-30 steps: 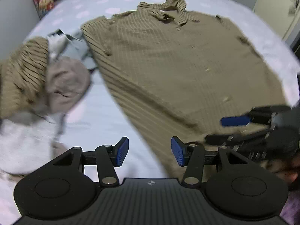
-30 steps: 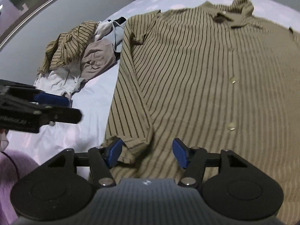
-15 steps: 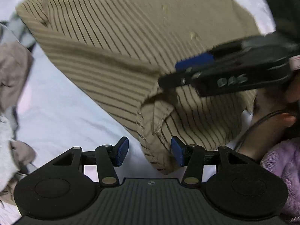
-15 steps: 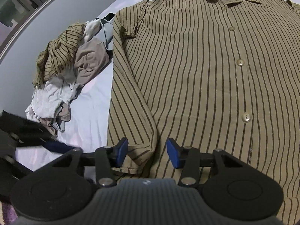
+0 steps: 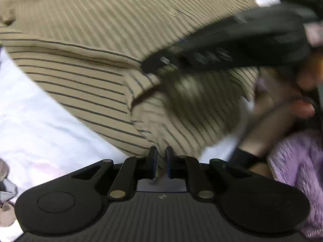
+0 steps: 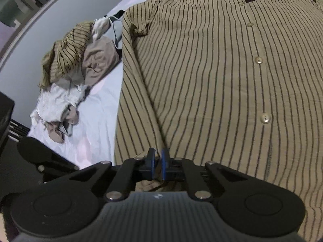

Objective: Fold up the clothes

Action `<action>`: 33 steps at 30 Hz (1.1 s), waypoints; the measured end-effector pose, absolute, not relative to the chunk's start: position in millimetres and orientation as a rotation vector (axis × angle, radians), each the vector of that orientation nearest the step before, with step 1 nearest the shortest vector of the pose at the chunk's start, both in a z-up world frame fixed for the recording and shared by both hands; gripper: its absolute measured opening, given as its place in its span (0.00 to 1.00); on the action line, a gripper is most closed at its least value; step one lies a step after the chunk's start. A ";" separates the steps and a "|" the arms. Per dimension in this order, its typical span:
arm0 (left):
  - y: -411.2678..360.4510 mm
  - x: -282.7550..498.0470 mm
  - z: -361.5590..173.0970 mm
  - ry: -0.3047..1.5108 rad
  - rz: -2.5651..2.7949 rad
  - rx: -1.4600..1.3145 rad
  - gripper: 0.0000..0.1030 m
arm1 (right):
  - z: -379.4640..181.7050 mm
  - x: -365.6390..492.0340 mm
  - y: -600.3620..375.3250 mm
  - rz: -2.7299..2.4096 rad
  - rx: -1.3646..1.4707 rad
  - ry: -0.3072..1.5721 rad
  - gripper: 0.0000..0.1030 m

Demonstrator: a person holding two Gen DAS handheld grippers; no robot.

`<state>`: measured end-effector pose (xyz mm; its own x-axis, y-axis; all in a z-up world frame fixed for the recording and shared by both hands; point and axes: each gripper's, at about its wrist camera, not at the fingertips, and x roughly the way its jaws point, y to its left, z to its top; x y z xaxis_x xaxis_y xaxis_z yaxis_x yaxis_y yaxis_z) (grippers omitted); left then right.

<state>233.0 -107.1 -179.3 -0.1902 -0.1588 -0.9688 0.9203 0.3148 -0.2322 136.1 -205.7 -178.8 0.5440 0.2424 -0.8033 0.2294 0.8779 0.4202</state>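
A tan shirt [image 6: 212, 70] with dark stripes lies buttoned and face up on a pale bedsheet [image 6: 97, 125]. My right gripper [image 6: 158, 158] is at the cuff end of the shirt's left-hand sleeve. Its jaws are closing, and the blue pads pinch a fold of striped cloth. My left gripper [image 5: 160, 157] points steeply down at the near edge of the shirt [image 5: 90, 30]. Its jaws are closing too, with a thin frayed edge of fabric pressed between the pads. The right gripper's black frame [image 5: 232, 40] crosses the left wrist view, blurred.
A heap of other clothes [image 6: 76, 66], striped, beige and white, lies on the sheet left of the shirt. A hand and a purple fleece sleeve [image 5: 298, 171] are at the right of the left wrist view. A grey wall [image 6: 40, 26] runs along the bed's left side.
Both grippers have gone from open to pinching the shirt's cloth. The left one dropped down to the shirt's near edge and rolled. The right one stayed at the sleeve cuff.
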 end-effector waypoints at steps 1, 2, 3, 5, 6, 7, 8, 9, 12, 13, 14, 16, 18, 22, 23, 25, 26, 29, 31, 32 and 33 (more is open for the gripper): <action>-106.9 227.9 -180.2 1.418 -1.173 0.773 0.07 | -178.7 135.4 -205.5 0.001 0.506 1.015 0.07; -106.8 222.6 -181.1 1.425 -1.184 0.791 0.07 | -179.0 134.2 -206.2 -0.005 0.497 1.021 0.06; -107.3 221.1 -182.0 1.427 -1.182 0.798 0.07 | -179.4 132.9 -207.2 -0.009 0.491 1.027 0.06; -105.8 219.3 -181.0 1.424 -1.172 0.799 0.07 | -179.8 129.6 -210.0 -0.018 0.484 1.034 0.07; -104.8 221.0 -179.2 1.420 -1.168 0.792 0.07 | -179.4 127.5 -212.0 -0.022 0.487 1.034 0.10; -102.6 222.3 -176.4 1.414 -1.163 0.781 0.08 | -179.1 125.4 -214.0 -0.025 0.490 1.035 0.12; -99.7 224.3 -172.4 1.408 -1.160 0.764 0.10 | -177.0 123.2 -215.8 -0.025 0.495 1.025 0.16; -97.6 226.9 -168.7 1.402 -1.157 0.750 0.11 | -174.3 120.9 -217.5 -0.023 0.500 1.012 0.24; -93.0 231.4 -157.7 1.367 -1.135 0.748 0.15 | -165.2 118.3 -219.8 -0.006 0.510 0.966 0.40; -90.4 234.3 -153.1 1.350 -1.127 0.755 0.16 | -164.2 120.5 -219.2 0.000 0.509 0.963 0.40; -89.1 238.4 -149.0 1.335 -1.115 0.760 0.16 | -163.7 123.3 -218.4 0.005 0.506 0.964 0.40; -85.2 250.3 -139.5 1.300 -1.088 0.776 0.16 | -166.0 129.2 -215.3 0.009 0.486 0.978 0.40; -86.8 266.4 -136.5 1.258 -1.058 0.799 0.16 | -171.1 135.0 -212.5 0.013 0.470 1.003 0.38; -83.3 303.7 -120.2 1.112 -0.983 0.871 0.16 | -181.4 141.2 -208.5 0.032 0.477 1.036 0.33; -82.5 314.2 -116.4 1.072 -0.965 0.887 0.16 | -183.3 142.2 -207.6 0.037 0.481 1.040 0.25; -82.4 335.2 -109.7 0.984 -0.925 0.923 0.16 | -186.5 143.8 -206.2 0.042 0.487 1.050 0.12; -83.9 345.1 -107.8 0.929 -0.910 0.962 0.16 | -186.6 143.4 -206.4 0.043 0.491 1.053 0.07; -91.6 374.4 -103.6 0.746 -0.873 1.105 0.17 | -183.7 140.8 -207.3 0.050 0.502 1.060 0.06; -99.8 391.0 -105.9 0.613 -0.886 1.240 0.19 | -182.1 139.9 -207.3 0.059 0.502 1.067 0.06; -103.9 398.7 -107.6 0.548 -0.897 1.304 0.22 | -182.4 139.9 -207.5 0.059 0.499 1.076 0.06; -107.7 407.8 -110.2 0.486 -0.915 1.368 0.23 | -183.3 140.1 -207.8 0.058 0.494 1.087 0.06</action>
